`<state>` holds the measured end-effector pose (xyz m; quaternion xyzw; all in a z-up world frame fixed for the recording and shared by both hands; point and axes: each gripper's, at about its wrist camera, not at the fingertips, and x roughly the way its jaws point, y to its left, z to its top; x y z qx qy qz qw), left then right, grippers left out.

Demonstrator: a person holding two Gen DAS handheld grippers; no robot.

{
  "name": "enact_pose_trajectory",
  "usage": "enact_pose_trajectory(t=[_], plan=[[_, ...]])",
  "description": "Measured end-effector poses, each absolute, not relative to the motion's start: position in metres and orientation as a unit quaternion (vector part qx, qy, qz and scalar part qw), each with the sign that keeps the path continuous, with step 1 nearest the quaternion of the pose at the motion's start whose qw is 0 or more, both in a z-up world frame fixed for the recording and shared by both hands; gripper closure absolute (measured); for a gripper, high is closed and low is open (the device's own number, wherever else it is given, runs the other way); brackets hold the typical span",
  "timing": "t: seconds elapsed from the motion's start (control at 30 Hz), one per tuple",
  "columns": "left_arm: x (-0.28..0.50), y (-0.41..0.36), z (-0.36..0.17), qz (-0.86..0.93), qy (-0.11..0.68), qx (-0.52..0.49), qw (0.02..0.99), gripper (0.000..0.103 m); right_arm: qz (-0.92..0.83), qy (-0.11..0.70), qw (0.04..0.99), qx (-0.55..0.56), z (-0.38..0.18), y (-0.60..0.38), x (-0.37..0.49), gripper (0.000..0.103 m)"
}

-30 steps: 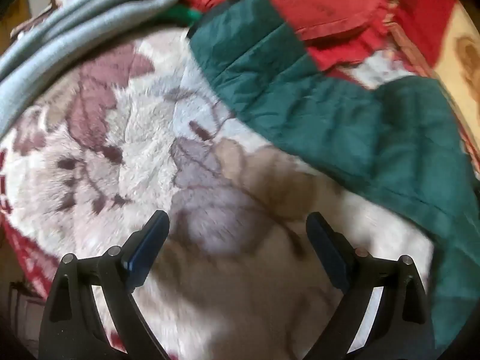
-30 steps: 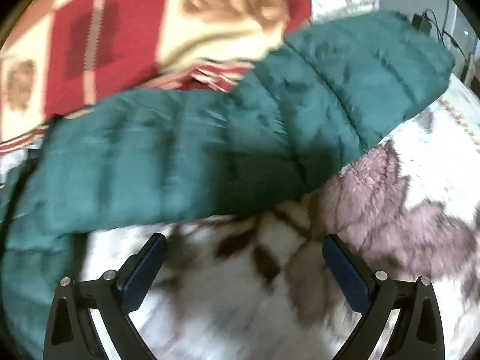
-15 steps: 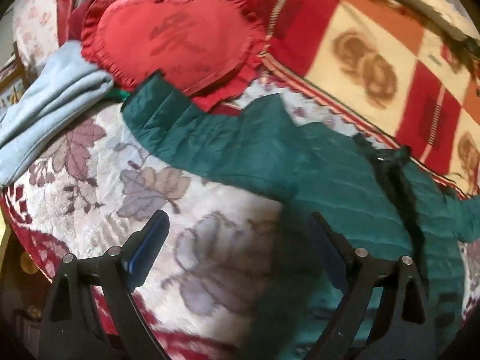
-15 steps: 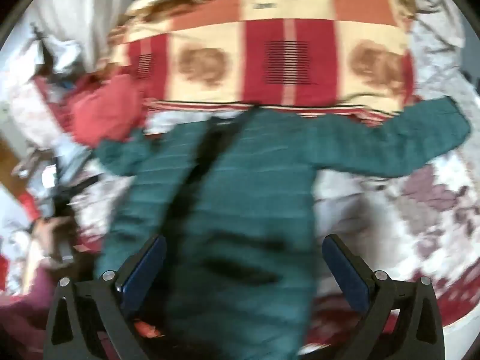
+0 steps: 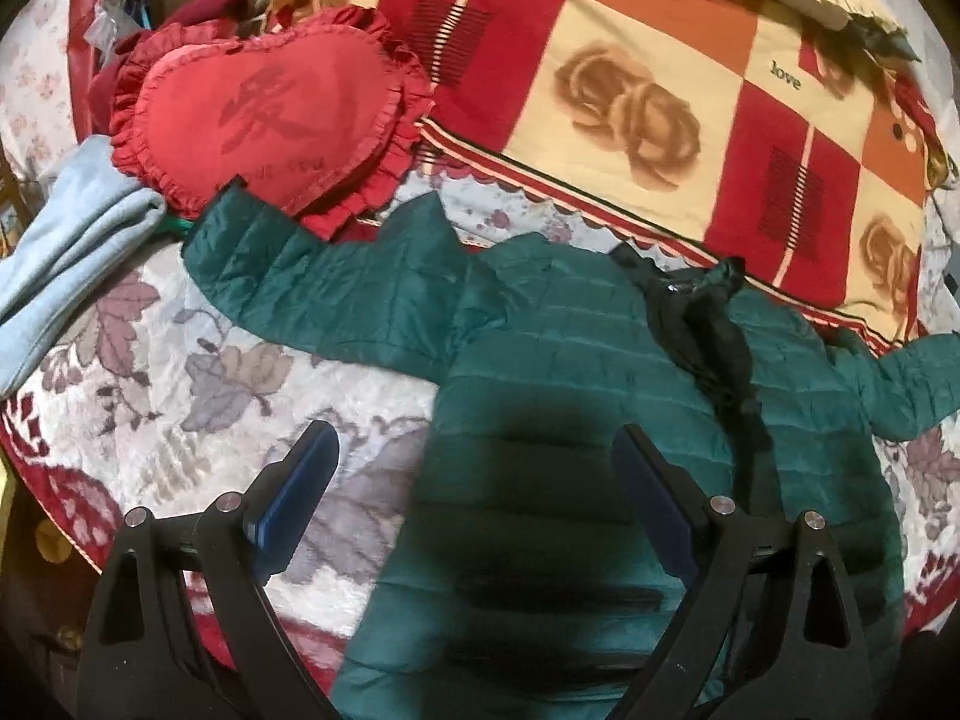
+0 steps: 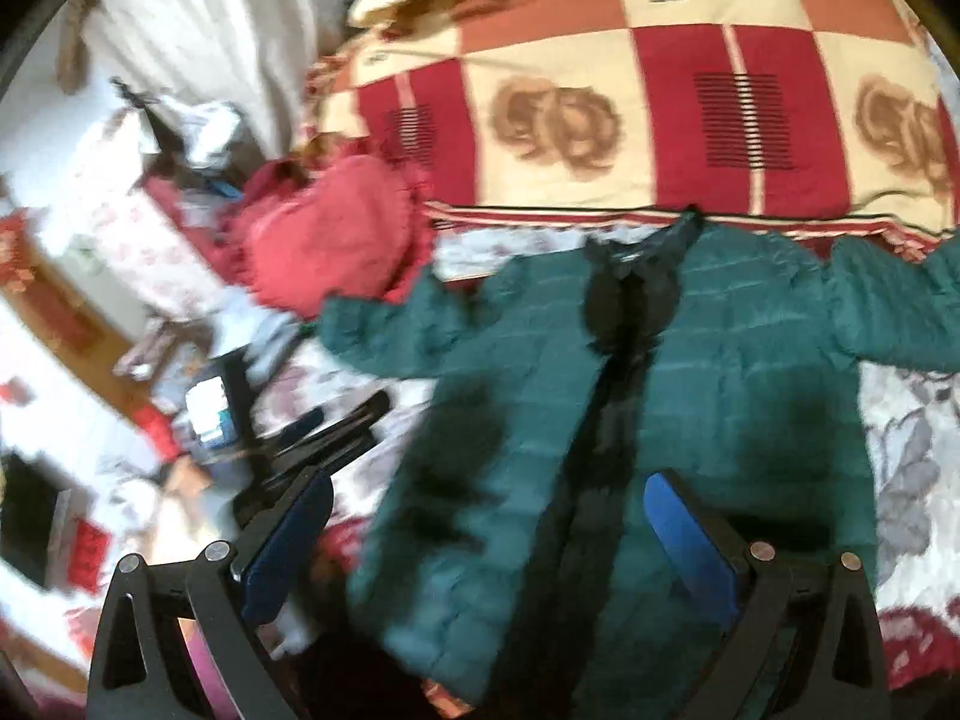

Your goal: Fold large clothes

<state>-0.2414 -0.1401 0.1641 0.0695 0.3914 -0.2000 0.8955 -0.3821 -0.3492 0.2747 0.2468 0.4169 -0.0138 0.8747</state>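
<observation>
A dark green quilted jacket (image 5: 588, 396) lies spread flat on the bed, front up, both sleeves out to the sides, with a black collar and zip line (image 5: 702, 330). It also shows in the right wrist view (image 6: 690, 372). My left gripper (image 5: 474, 474) is open and empty, held above the jacket's left lower part. My right gripper (image 6: 489, 510) is open and empty, held above the jacket's lower front. The other gripper (image 6: 324, 426) shows blurred at the left of the right wrist view.
A floral blanket (image 5: 180, 372) covers the bed. A red heart-shaped cushion (image 5: 264, 114) touches the left sleeve's cuff. A red and cream checked quilt (image 5: 660, 90) lies behind the jacket. A folded light blue garment (image 5: 66, 264) lies at the left. Room clutter (image 6: 120, 300) stands beyond the bed's left edge.
Both grippers have pulled back and up from the sleeves, so the whole jacket is now in view. Both stay open and empty.
</observation>
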Motion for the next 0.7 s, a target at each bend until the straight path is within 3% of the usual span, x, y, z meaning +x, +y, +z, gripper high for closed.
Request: enact_pose_trajectory(t=[0.33, 0.7], plan=[[-0.237, -0.158, 0.156, -0.206, 0.393, 0.081, 0.892, 0.01, -0.077, 0.387, 0.912, 0.113, 0.259, -0.348, -0.341, 0.0], [-0.238, -0.169, 0.149, -0.21, 0.393, 0.092, 0.89, 0.01, -0.136, 0.39, 0.895, 0.166, 0.221, -0.37, -0.338, 0.0]])
